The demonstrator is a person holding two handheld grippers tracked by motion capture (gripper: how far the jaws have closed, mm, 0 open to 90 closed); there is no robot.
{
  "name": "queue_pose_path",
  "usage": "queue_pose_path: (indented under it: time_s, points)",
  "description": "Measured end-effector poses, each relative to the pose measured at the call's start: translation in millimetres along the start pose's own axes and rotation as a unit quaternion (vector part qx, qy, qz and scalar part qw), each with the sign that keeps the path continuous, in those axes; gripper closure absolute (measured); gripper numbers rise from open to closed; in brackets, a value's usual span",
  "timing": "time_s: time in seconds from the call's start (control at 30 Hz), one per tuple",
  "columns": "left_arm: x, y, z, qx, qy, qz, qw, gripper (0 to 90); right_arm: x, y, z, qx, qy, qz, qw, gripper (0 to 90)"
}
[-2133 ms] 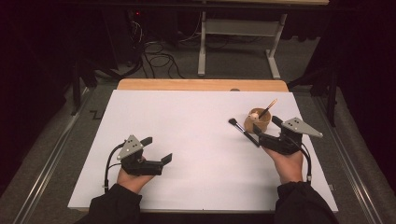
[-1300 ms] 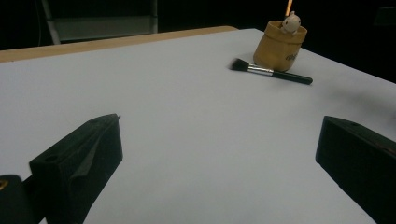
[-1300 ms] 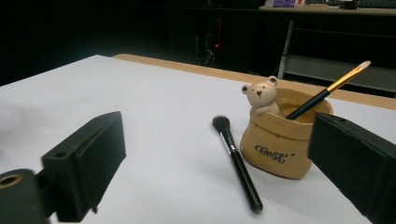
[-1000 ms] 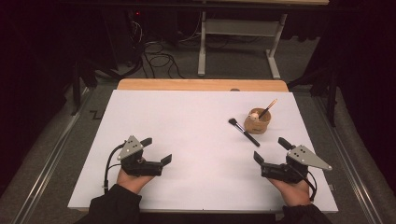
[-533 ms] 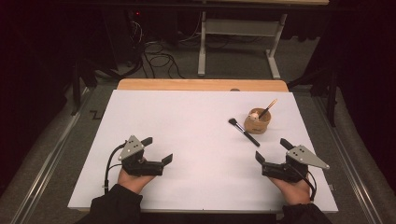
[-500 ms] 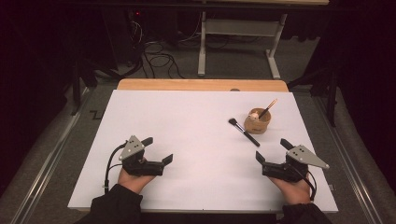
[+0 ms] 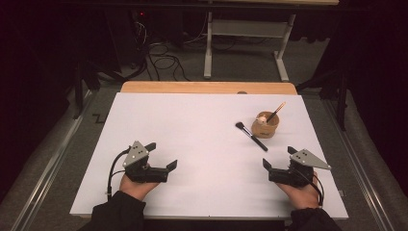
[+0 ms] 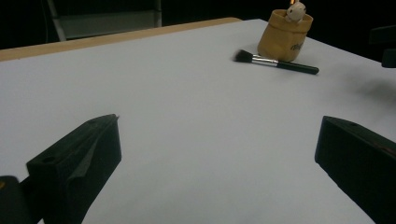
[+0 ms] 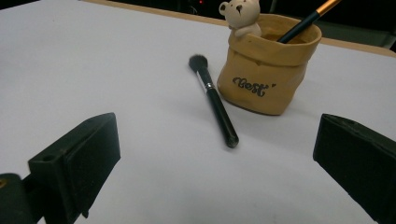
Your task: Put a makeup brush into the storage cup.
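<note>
Both grippers resting on bench (image 7: pixel 192 125), jaws gaping, holding nothing. Black brush (image 9: pixel 212 99) lying ahead of right gripper (image 7: pixel 281 160) jaws, beside tan pot (image 9: pixel 268 65); left gripper (image 7: pixel 161 155) well apart.

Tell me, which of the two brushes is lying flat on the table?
The black-handled brush, beside the tan pot. The orange-handled brush stands inside it.

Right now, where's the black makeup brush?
High view: the brush lies flat on the table's right half, just left of the tan pot, beyond the right claw.
</note>
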State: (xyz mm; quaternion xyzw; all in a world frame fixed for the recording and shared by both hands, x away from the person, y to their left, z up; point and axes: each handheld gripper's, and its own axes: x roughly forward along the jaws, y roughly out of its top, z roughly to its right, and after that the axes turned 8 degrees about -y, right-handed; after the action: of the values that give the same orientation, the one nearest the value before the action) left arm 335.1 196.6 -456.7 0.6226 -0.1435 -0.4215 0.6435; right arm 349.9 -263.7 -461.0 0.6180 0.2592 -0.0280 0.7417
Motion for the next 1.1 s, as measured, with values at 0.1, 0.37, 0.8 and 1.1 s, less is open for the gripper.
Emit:
queue_pose_path:
  time_s: [0.1, 0.37, 0.8, 1.1]
  points:
    - [-5.5, 9.6, 1.3, 0.004, 0.002, -0.001, 1.0, 1.1, -0.5, -2.1, 2.0, 0.006, -0.003, -0.004, 1.0, 1.8]
    - [-14.1, 6.6, -5.2, 0.002, 0.013, 0.011, 0.9998, 0.2, -1.9, -3.8, 5.7, 0.013, -0.007, -0.014, 0.9998, 2.4]
    - [-15.4, -7.2, -10.4, 0.012, 0.004, 0.0, 0.9999, 0.2, 14.3, -4.3, 3.5, -0.013, -0.01, -0.109, 0.9939, 3.0]
    - [-17.6, -7.4, -10.8, 0.017, -0.002, 0.003, 0.9999, 0.2, 20.6, 12.6, -4.4, -0.055, 0.009, -0.173, 0.9833, 6.1]
